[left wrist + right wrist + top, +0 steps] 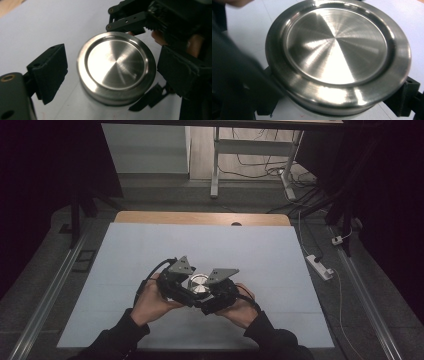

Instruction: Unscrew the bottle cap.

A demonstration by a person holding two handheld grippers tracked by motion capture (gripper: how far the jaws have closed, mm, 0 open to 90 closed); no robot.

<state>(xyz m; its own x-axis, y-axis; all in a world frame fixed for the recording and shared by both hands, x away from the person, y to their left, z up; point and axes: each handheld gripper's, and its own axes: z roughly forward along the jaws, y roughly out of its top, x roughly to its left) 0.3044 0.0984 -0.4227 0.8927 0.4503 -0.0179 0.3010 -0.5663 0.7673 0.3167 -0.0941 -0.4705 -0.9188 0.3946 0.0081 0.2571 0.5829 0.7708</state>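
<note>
The left gripper (186, 285) stands with its jaws apart on either side of the steel lid (116, 67), one jaw clear of the rim. The lid sits over the white tabletop (260, 250). The right gripper (212, 295) grips the container beneath it.

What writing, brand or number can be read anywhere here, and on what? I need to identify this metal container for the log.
None can be read. The metal container's lid is plain brushed steel with no engraving, the black grippers carry no marking, and the white table cover is blank.
</note>
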